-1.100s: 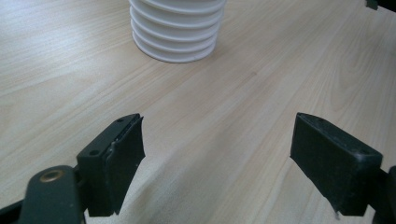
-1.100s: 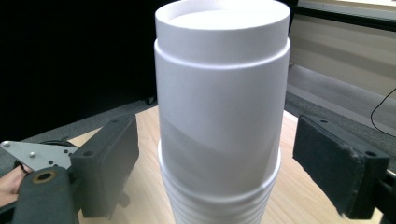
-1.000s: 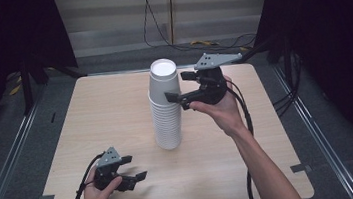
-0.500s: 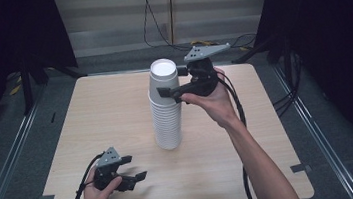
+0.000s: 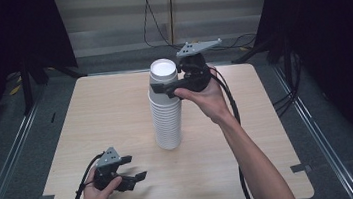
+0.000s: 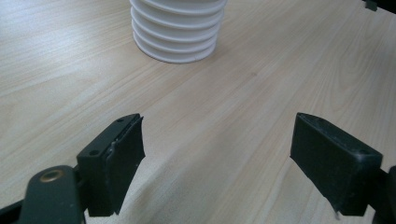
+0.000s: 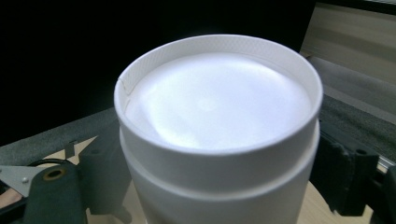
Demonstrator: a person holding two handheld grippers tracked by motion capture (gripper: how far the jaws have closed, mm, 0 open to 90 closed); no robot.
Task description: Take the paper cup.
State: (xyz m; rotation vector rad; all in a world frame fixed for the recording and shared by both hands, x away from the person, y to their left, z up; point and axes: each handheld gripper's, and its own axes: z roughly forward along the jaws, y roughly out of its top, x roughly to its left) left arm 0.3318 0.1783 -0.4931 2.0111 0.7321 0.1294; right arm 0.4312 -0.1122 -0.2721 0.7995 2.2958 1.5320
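Note:
A tall stack of upside-down white paper cups stands near the middle of the wooden table. My right gripper is at the top of the stack, open, with one jaw on each side of the cups just under the top one. I cannot tell whether its pads touch the cup wall. My left gripper rests low at the table's front left, open and holding nothing. The stack's base lies ahead of its jaws.
Black cables trail from both grippers across the table. Around the table lies dark floor with metal rails at left and right. A light wall panel with hanging cables stands behind the far edge.
My right gripper has moved left and up to the top of the stack, and its jaws now straddle the upper cups. The left gripper has stayed put.

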